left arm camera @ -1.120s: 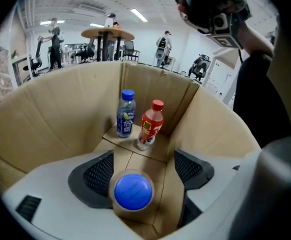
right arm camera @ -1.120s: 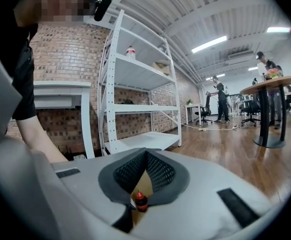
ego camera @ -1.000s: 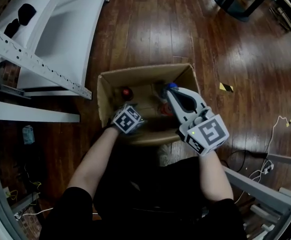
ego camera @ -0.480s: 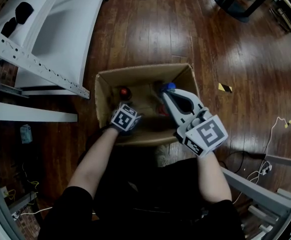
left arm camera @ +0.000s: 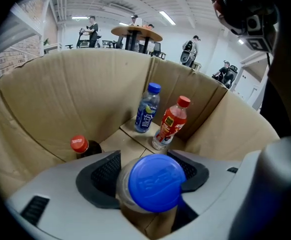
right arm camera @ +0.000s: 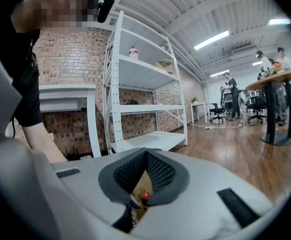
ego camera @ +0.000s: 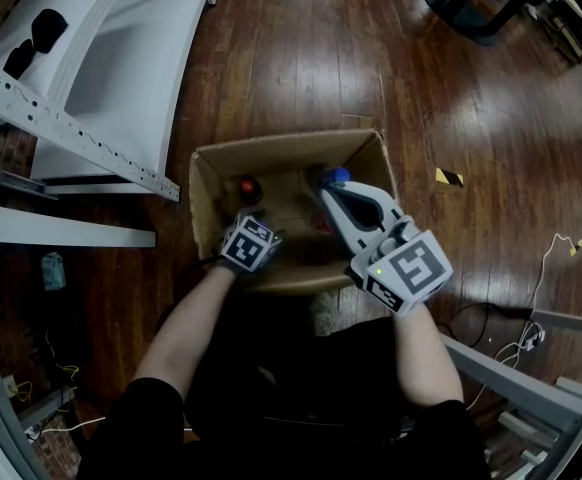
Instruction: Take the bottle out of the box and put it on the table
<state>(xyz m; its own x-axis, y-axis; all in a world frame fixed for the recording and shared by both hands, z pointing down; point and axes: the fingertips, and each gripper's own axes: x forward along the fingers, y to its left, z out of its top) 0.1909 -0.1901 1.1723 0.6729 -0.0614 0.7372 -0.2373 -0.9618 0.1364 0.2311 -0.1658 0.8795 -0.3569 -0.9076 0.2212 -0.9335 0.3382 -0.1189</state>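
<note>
- A person (ego camera: 301,398) in black sleeves leans over an open cardboard box (ego camera: 207,173) that sits on a dark wooden floor (ego camera: 451,98), with a gripper in each hand.
- The left gripper (left arm camera: 148,159) reaches down into the near left part of the box. Its jaws have just been closing and now sit on either side of a blue-capped bottle (left arm camera: 154,183), with the dark pads up against the bottle just below the cap.
- That bottle is still inside the box, close to the near wall, with its cap facing up towards the gripper's camera. In the head view it is hidden under the gripper.
- The right gripper (right arm camera: 145,156) hangs over the right part of the box. Its fingertips are together and nothing is between them.
- Three more bottles stand on the box floor. A blue-labelled bottle (left arm camera: 147,109) and a red-labelled bottle (left arm camera: 171,124) are side by side in the far corner.
- A dark bottle (left arm camera: 80,145) with a red cap stands apart from them, by the left wall.
- White shelving (ego camera: 121,78) lies beyond the box to the left in the head view.
</note>
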